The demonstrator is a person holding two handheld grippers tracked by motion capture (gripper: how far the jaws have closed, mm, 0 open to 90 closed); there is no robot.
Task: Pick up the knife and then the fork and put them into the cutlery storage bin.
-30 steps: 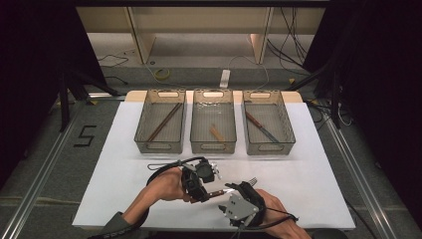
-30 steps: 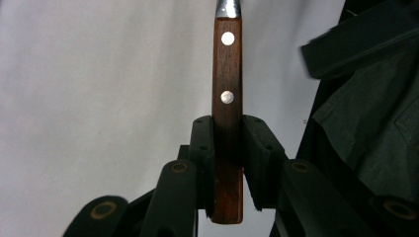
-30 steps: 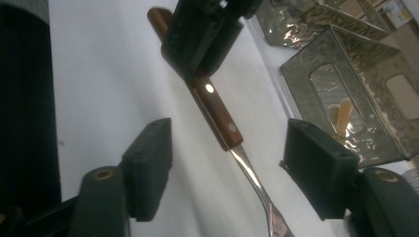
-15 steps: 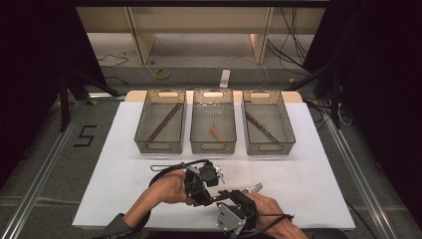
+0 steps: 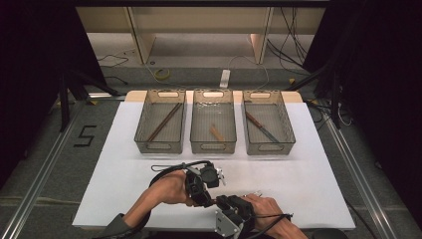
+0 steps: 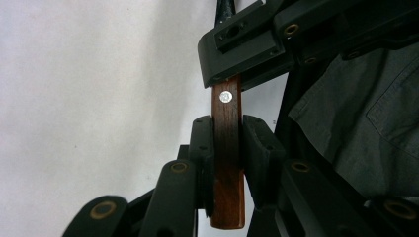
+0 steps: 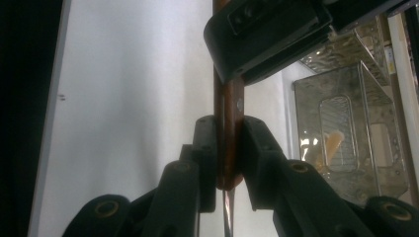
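Observation:
A utensil with a dark wooden handle [image 6: 227, 163] and a silver rivet is held between both grippers, low over the white table near its front edge. My left gripper [image 6: 227, 140] is shut on the handle, and in the high view it [image 5: 205, 191] sits left of centre. In the right gripper view, my right gripper [image 7: 228, 136] is shut on the same handle [image 7: 228, 111]; a thin metal part runs down from it. In the high view the right gripper [image 5: 224, 209] meets the left one. Each gripper view shows the other gripper's jaws clamped higher on the handle.
Three wire mesh baskets stand in a row at the back of the white table [image 5: 323, 164]. The left basket [image 5: 141, 130] holds long brown sticks, the middle basket [image 5: 196, 130] a short wooden piece, the right basket [image 5: 287, 130] a dark-handled utensil. A cable loops beside my left hand.
My right gripper has drawn back toward the front edge and slightly left, closing in on the left gripper. The left gripper has shifted a little toward the front.

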